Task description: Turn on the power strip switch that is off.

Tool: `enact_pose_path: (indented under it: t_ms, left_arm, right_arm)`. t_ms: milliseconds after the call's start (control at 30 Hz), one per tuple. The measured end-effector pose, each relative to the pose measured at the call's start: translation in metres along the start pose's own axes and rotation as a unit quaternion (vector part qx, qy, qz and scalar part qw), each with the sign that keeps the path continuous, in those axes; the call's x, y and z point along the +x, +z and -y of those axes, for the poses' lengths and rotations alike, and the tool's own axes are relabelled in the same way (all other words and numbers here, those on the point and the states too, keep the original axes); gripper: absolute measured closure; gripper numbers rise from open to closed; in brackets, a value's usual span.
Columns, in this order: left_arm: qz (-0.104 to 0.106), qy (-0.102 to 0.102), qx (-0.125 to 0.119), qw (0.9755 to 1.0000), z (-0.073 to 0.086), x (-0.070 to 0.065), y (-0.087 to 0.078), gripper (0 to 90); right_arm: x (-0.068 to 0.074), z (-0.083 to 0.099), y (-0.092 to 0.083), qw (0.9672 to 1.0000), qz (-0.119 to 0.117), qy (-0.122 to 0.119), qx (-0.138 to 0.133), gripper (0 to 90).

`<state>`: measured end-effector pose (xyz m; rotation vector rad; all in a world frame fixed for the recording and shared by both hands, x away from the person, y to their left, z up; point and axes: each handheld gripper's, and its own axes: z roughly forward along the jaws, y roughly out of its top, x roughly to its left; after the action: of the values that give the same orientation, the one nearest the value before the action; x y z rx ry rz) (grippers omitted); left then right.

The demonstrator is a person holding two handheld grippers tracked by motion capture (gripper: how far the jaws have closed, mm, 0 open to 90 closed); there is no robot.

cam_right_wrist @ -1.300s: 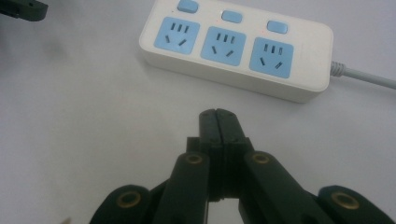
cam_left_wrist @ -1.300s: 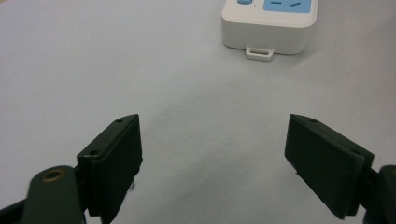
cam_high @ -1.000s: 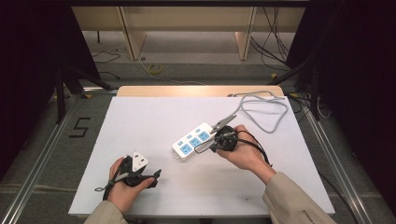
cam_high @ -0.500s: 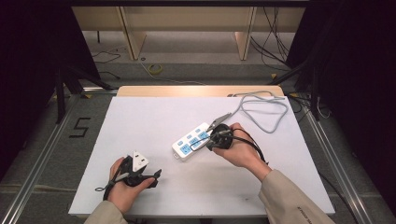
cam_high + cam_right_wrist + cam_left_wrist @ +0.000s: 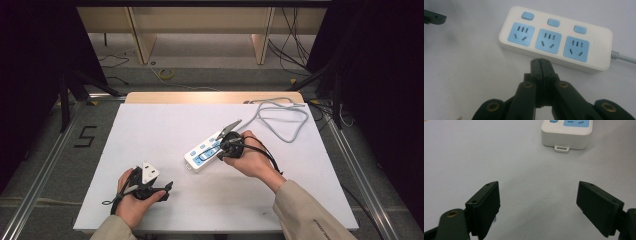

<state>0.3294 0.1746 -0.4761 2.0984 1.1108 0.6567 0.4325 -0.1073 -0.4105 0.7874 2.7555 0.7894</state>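
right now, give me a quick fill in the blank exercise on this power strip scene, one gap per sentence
1. The power strip has ___ blue sockets in a row.
2. The jaws of the right gripper are pressed ___, with nothing between them.
3. The jaws of the left gripper stand ___, with bare white table between them.
4. Above each socket sits one small blue ___.

Missing words: three; together; open; switch
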Motion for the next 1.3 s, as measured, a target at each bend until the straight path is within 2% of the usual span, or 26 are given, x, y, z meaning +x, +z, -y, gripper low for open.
enact_pose_path:
  t_ms: [233, 867, 1300]
  left_arm:
    - [0.000, 0.001, 0.000, 1.0000, 0.000, 0.000, 0.000, 19.0]
    - [0.001, 0.001, -0.001, 1.0000, 0.000, 0.000, 0.000, 18.9]
    - [0.003, 0.001, -0.001, 1.0000, -0.001, -0.001, 0.001, 18.9]
  right_arm:
    - [0.001, -0.005, 0.004, 1.0000, 0.000, 0.004, 0.002, 90.0]
    - [0.004, -0.020, 0.014, 0.9999, -0.003, -0.009, 0.004, 90.0]
    - [0.004, -0.029, 0.023, 1.0000, -0.005, -0.003, 0.007, 90.0]
